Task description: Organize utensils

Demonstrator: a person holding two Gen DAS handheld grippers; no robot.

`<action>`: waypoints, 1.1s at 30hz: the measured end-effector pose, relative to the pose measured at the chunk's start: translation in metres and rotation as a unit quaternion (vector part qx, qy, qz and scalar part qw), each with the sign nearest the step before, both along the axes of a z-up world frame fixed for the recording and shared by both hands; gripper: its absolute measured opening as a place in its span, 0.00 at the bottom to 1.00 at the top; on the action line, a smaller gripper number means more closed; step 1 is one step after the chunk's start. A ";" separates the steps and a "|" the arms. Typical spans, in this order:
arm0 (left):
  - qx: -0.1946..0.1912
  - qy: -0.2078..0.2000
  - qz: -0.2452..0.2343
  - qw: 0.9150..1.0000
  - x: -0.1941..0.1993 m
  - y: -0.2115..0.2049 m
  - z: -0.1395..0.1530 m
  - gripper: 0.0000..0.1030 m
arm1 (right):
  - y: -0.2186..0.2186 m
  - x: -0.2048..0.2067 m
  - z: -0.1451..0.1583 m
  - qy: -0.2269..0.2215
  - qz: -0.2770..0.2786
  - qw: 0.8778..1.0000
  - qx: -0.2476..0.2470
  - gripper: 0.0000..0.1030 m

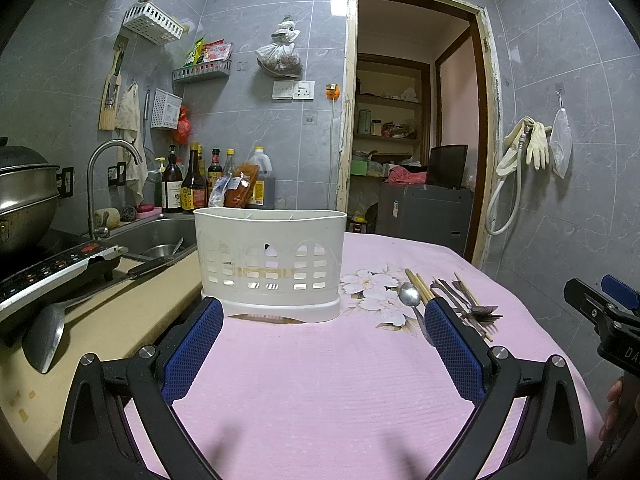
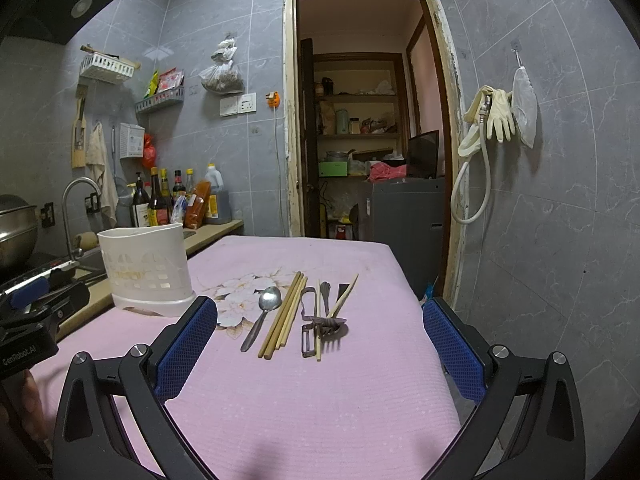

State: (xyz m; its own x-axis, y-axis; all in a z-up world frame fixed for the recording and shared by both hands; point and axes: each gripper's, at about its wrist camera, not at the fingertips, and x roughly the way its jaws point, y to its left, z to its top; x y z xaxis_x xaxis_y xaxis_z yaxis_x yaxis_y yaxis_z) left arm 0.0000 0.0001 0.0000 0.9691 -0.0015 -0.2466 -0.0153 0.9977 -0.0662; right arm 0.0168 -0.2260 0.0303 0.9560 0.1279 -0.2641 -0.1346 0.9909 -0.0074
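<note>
A white slotted utensil holder (image 1: 270,258) stands on the pink tablecloth (image 1: 320,380); it also shows in the right wrist view (image 2: 146,266) at the left. Utensils lie in a row on the cloth: a metal spoon (image 2: 262,316), wooden chopsticks (image 2: 284,316), a peeler (image 2: 308,328), a fork (image 2: 330,322) and more chopsticks (image 2: 344,294). In the left wrist view the spoon (image 1: 410,294) and the pile lie right of the holder. My left gripper (image 1: 324,320) is open and empty, in front of the holder. My right gripper (image 2: 320,320) is open and empty, before the utensils.
A counter (image 1: 120,320) at the left carries an induction hob (image 1: 48,272), a steel pot (image 1: 24,196), a ladle (image 1: 44,336), a sink (image 1: 160,236) and sauce bottles (image 1: 192,184). An open doorway (image 2: 360,120) lies beyond the table. The table's right edge (image 2: 416,300) drops off.
</note>
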 end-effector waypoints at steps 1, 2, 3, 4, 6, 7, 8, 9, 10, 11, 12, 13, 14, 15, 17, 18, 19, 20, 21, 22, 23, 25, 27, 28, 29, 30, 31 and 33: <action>0.000 0.000 0.000 1.000 0.000 0.000 0.000 0.96 | 0.000 0.000 0.000 0.000 0.000 1.000 0.000 1.00; 0.000 0.000 0.000 1.000 0.000 0.000 0.000 0.96 | 0.000 0.000 0.000 0.000 0.000 1.000 0.000 1.00; 0.000 0.000 0.000 1.000 0.000 0.000 0.000 0.96 | 0.000 0.000 0.000 0.000 0.000 1.000 0.000 1.00; 0.000 0.000 0.000 1.000 0.000 0.000 0.000 0.96 | 0.000 0.000 0.000 0.000 0.000 1.000 0.000 1.00; 0.000 0.000 0.000 1.000 0.000 0.000 0.000 0.96 | 0.000 0.000 0.000 0.000 0.000 1.000 0.000 1.00; 0.000 0.000 0.000 1.000 0.000 0.000 0.000 0.96 | -0.001 0.000 0.000 0.001 0.000 1.000 0.000 1.00; 0.000 0.000 0.000 1.000 0.000 0.000 0.000 0.96 | -0.001 0.001 0.001 0.000 0.000 1.000 0.000 1.00; 0.000 0.000 0.000 1.000 0.000 0.000 0.000 0.96 | -0.001 0.001 0.001 0.000 0.000 1.000 0.000 1.00; 0.000 0.000 0.000 1.000 0.000 0.000 0.000 0.96 | -0.002 0.002 0.001 0.000 0.000 1.000 0.000 1.00; 0.001 0.000 0.001 1.000 0.000 0.000 0.000 0.96 | -0.002 0.002 0.001 0.000 0.000 1.000 0.000 1.00; 0.002 -0.001 0.001 1.000 0.000 0.000 0.000 0.96 | -0.003 0.002 0.001 0.000 0.000 1.000 0.000 1.00; 0.005 -0.001 0.002 1.000 0.000 -0.001 0.000 0.96 | -0.003 0.003 0.002 0.000 0.000 1.000 0.000 1.00; 0.007 -0.002 0.004 1.000 0.000 -0.001 0.001 0.96 | -0.003 0.003 0.002 -0.001 0.000 1.000 0.000 1.00; 0.009 -0.002 0.005 1.000 0.001 -0.001 0.002 0.96 | -0.004 0.004 0.002 -0.001 0.000 1.000 0.000 1.00; 0.012 -0.004 0.006 1.000 0.002 -0.001 0.004 0.96 | -0.002 0.003 0.003 -0.004 0.001 1.000 -0.001 1.00; 0.013 -0.005 0.008 1.000 0.009 0.002 0.004 0.96 | 0.000 0.001 0.001 -0.008 0.001 1.000 -0.004 1.00; 0.014 -0.007 0.008 1.000 0.012 0.001 0.005 0.96 | 0.000 0.001 0.001 -0.010 0.001 1.000 -0.006 1.00; 0.015 -0.009 0.008 1.000 0.013 0.001 0.007 0.96 | 0.002 0.005 0.003 -0.014 0.002 1.000 -0.008 1.00; 0.017 -0.010 0.008 1.000 0.017 -0.001 0.012 0.96 | 0.000 0.010 0.007 -0.014 0.003 1.000 -0.008 1.00; 0.020 -0.010 0.008 1.000 0.020 -0.002 0.015 0.96 | 0.000 0.012 0.008 -0.015 0.004 1.000 -0.008 1.00; 0.025 -0.011 0.007 1.000 0.022 -0.005 0.018 0.96 | -0.006 0.013 0.010 -0.015 0.006 1.000 -0.008 1.00; 0.044 -0.023 0.008 0.999 0.026 -0.011 0.026 0.96 | -0.004 0.024 0.014 -0.013 0.011 1.000 -0.005 1.00; 0.061 -0.032 0.009 0.998 0.031 -0.018 0.033 0.96 | -0.009 0.032 0.016 -0.013 0.016 1.000 -0.002 1.00; 0.066 -0.032 0.007 0.997 0.035 -0.020 0.036 0.96 | -0.012 0.036 0.017 -0.012 0.018 1.000 -0.002 1.00; 0.069 -0.030 0.001 0.997 0.040 -0.023 0.039 0.96 | -0.014 0.041 0.018 -0.012 0.023 1.000 -0.003 1.00; 0.069 -0.029 -0.004 0.997 0.044 -0.024 0.040 0.96 | -0.017 0.045 0.019 -0.011 0.027 1.000 -0.004 1.00; 0.071 -0.027 -0.009 0.997 0.049 -0.027 0.042 0.96 | -0.018 0.050 0.020 -0.008 0.032 0.999 -0.005 1.00; 0.081 -0.020 -0.021 0.996 0.059 -0.033 0.044 0.96 | -0.024 0.063 0.021 0.006 0.044 0.999 0.000 1.00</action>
State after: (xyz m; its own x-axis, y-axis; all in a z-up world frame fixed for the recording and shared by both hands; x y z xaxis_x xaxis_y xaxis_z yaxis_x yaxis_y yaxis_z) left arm 0.0594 -0.0331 0.0443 0.9780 -0.0053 -0.2085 0.0258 0.9951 0.0959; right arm 0.0797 -0.2500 0.0517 0.9376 0.2113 -0.2762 -0.2216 0.9751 -0.0060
